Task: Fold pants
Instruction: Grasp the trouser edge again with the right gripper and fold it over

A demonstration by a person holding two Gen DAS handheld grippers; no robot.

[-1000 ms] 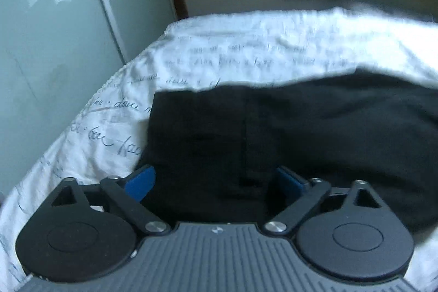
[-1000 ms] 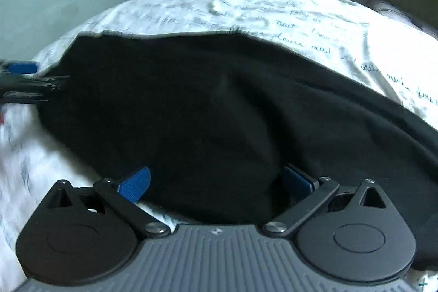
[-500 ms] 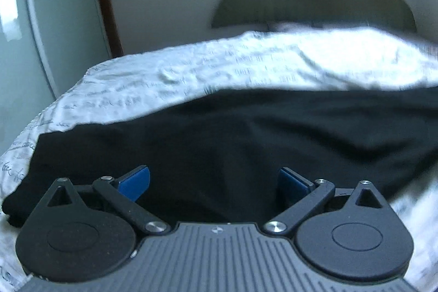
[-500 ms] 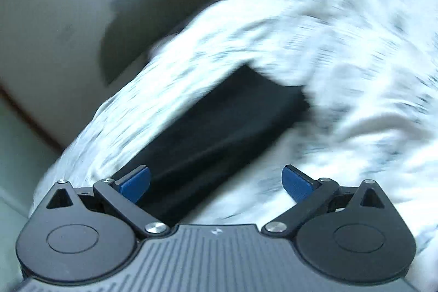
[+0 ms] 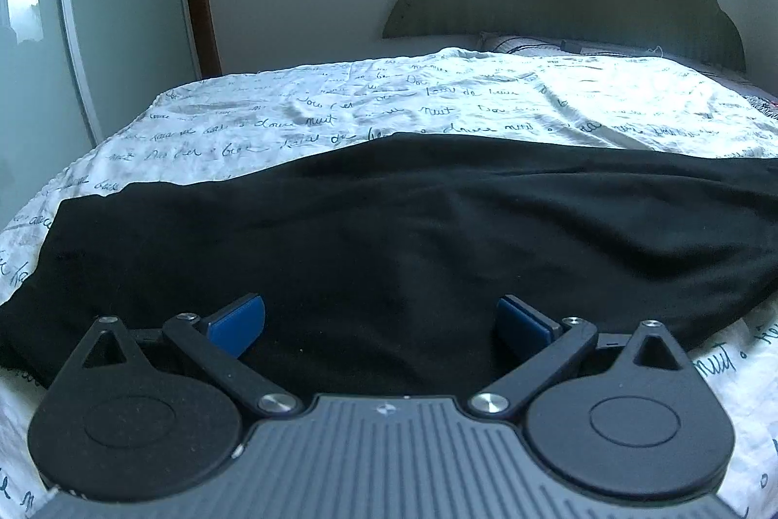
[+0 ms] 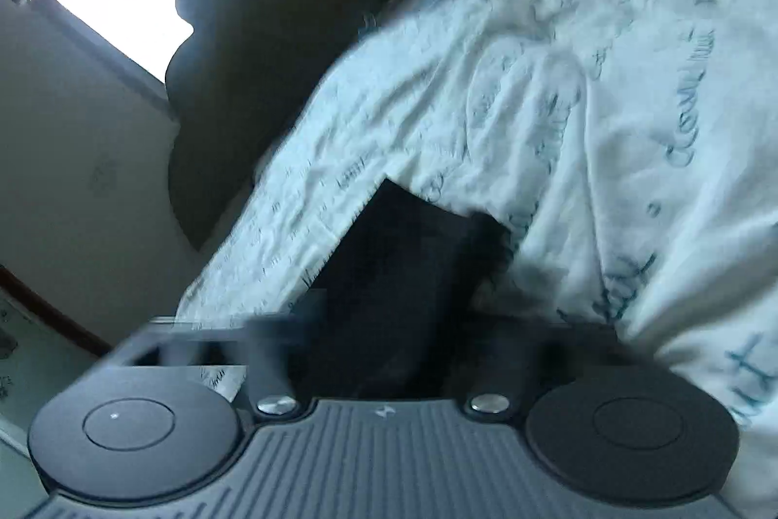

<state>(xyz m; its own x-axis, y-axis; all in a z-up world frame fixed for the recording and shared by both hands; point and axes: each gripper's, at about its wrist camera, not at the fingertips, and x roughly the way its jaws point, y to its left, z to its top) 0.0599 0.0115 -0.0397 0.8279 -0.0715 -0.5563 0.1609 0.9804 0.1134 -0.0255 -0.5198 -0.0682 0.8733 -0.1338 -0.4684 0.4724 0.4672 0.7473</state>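
The black pants lie stretched across the near part of the bed, running left to right on the white sheet with its script print, one end at the far left, the other running out of view to the right. That long, flat lay suits an end-to-end fold.

The left tongs hover low over the near edge of the cloth with their blue pads spread as wide as they go and nothing between them; their jaws have just been opening, apparently to free the fabric or ready a new bite.

The right tongs are turned sideways at the narrow leg end, and their jaws have just been closing. Motion blur hides the pads, so whether they already pinch the dark cloth between them I cannot tell. That end is probably the one to be carried over.
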